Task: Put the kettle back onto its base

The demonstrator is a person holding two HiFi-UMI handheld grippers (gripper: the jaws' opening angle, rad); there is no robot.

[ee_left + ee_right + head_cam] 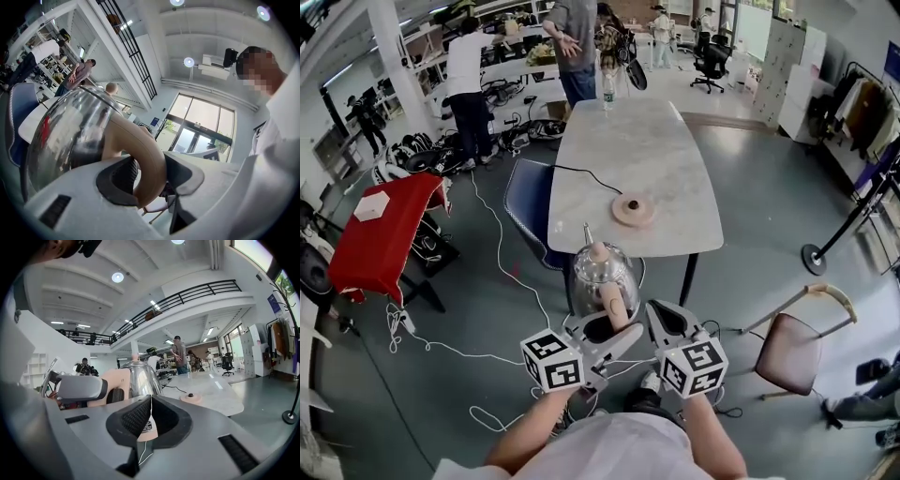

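Note:
A shiny steel kettle (pixel 602 272) with a tan handle (pixel 613 305) hangs in the air just before the near edge of the marble table (pixel 647 141). My left gripper (pixel 609 330) is shut on that handle; in the left gripper view the handle (pixel 145 150) sits between its pads, with the kettle body (pixel 70 136) beyond. The round tan base (pixel 633 209) lies on the table's near part, a black cable running from it. My right gripper (pixel 664 319) is close to the right of the handle, its jaws together and apart from the kettle (pixel 138 378). The base (pixel 191 398) shows ahead.
A blue chair (pixel 525 197) stands at the table's left side and a brown chair (pixel 792 352) on the floor to the right. A red-covered table (pixel 384 234) is at far left. White cables trail over the floor. A bottle (pixel 607 89) and people are at the far end.

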